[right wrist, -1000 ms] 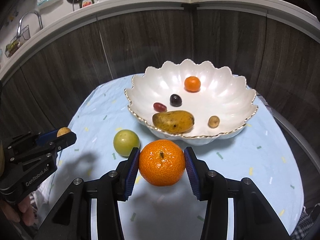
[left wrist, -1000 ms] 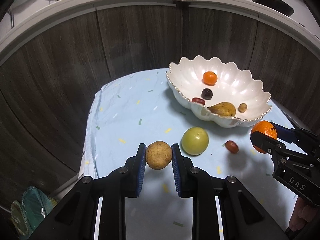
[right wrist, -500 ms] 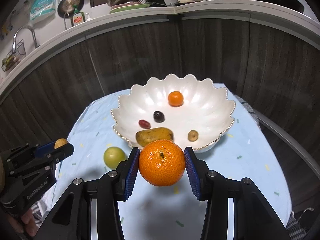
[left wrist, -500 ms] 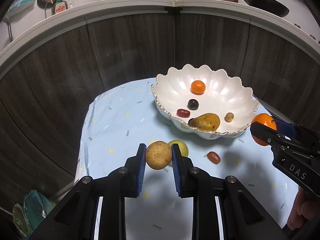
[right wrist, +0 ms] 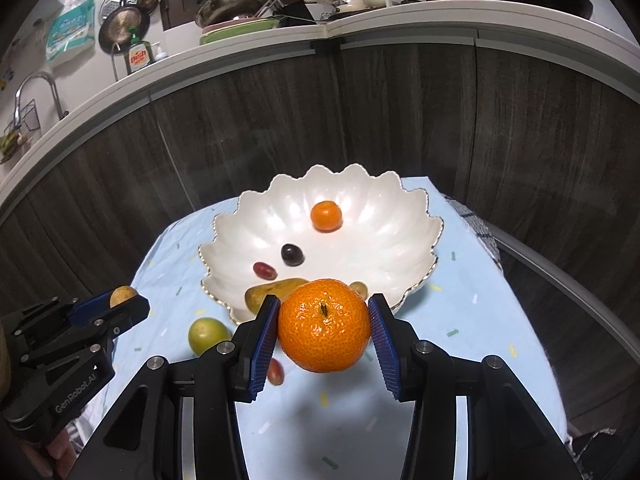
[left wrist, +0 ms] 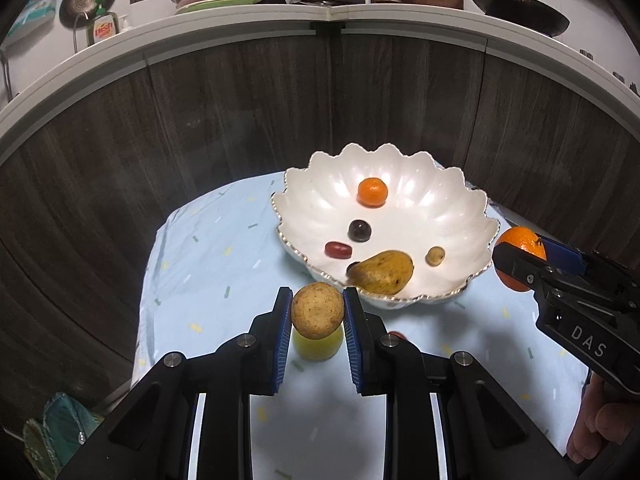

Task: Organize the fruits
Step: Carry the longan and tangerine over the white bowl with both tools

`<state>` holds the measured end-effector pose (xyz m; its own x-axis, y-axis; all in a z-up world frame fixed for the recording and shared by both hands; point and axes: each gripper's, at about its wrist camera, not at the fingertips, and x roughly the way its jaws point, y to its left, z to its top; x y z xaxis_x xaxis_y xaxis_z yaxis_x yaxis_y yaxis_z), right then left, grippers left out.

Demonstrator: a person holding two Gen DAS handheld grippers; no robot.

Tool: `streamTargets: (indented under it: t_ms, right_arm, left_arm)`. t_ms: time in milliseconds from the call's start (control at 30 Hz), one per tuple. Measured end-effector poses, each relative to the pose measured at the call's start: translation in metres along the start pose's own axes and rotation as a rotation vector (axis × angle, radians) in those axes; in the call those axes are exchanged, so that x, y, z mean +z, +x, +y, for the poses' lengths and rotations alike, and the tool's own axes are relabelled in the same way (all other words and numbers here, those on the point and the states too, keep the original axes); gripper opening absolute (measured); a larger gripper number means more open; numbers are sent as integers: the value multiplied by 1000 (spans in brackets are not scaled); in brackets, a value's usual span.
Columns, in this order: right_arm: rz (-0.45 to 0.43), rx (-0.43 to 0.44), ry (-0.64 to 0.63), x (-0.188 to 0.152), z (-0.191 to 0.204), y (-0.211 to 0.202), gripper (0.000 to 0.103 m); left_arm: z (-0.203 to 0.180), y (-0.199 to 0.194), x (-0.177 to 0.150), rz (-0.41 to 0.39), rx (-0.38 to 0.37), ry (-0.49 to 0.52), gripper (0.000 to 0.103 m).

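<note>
Change since earlier frames: both loads rising off the cloth and drawing toward the bowl [left wrist: 460,200]; green fruit [right wrist: 209,334] and red grape [right wrist: 275,371] now sliding beneath the fingers in view.
Left gripper [left wrist: 316,312]: clamping narrow on the small tan round fruit [left wrist: 317,310], pads pressing both flanks, fruit hanging clear of the table.
Right gripper [right wrist: 323,325]: gripping the large orange [right wrist: 323,325] at a medium spread, stem facing the camera, pads biting the widest part to stop it rolling out.
Carrying height: judged to be for clearing the scalloped rim before letting go.
Bowl position: sitting toward the far right edge of the table [left wrist: 192,248], close to the dark cabinet fronts.
Already in the bowl: small mandarin [left wrist: 372,192], dark grape [left wrist: 359,230], red fruit [left wrist: 338,249], yellow-brown mango [left wrist: 384,272] and a little tan fruit [left wrist: 435,256], lying apart.
Waiting on the cloth: green fruit and red grape, near the bowl's front rim, probably next.
Risk: dropping the orange onto the mango or grapes, sending small fruit skidding.
</note>
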<state>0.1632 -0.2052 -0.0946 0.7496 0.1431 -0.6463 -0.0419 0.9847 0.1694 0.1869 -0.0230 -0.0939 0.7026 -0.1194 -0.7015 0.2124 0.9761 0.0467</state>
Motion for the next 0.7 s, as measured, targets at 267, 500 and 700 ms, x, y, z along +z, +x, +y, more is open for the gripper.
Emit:
streamTargets:
  t_ms: [267, 500, 700]
  right_arm:
    - [-17, -7, -2, 10, -8, 2, 46]
    - [-43, -14, -5, 25, -18, 5, 46]
    - [-52, -25, -7, 37, -25, 10, 46]
  left_arm:
    - [-6, 12, 16, -1, 0, -1, 25]
    - [-13, 22, 28, -6, -7, 10, 25]
    - [-18, 32, 40, -11, -13, 12, 25]
